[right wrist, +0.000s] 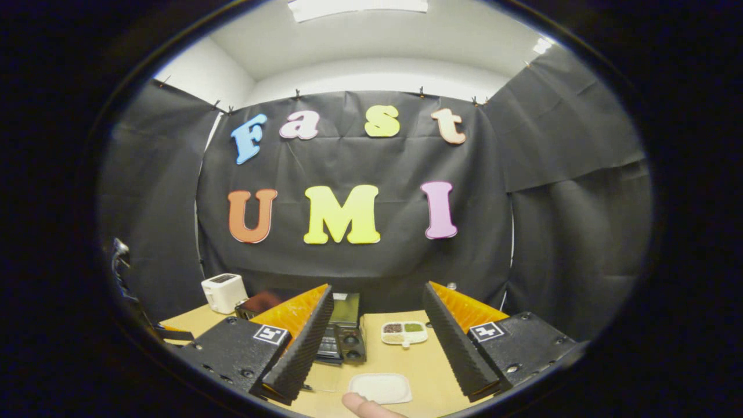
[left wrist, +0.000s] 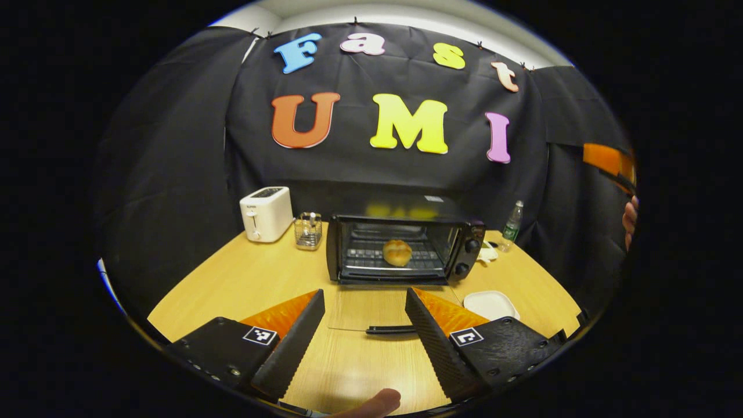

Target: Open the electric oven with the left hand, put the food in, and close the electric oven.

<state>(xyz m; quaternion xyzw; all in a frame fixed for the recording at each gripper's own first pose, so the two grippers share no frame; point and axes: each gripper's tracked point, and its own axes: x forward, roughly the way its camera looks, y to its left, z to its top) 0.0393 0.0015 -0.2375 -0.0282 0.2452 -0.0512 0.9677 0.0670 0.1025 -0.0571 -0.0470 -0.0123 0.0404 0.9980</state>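
**Both grippers open, held above the table**

Left gripper (left wrist: 364,325): seen in the left gripper view, its two fingers (left wrist: 293,342) spread wide apart with nothing between them, pointing forward and slightly downward. The jaws touch nothing. A fingertip of the holding hand (left wrist: 374,403) shows at the near edge, just below the gap between the fingers.

Right gripper (right wrist: 377,337): seen in the right gripper view, likewise with fingers (right wrist: 458,348) set wide apart and empty, aimed forward at a more level angle. A fingertip of its holding hand (right wrist: 363,405) shows at the near edge. In the left gripper view, part of a hand (left wrist: 628,217) appears at the far right margin.
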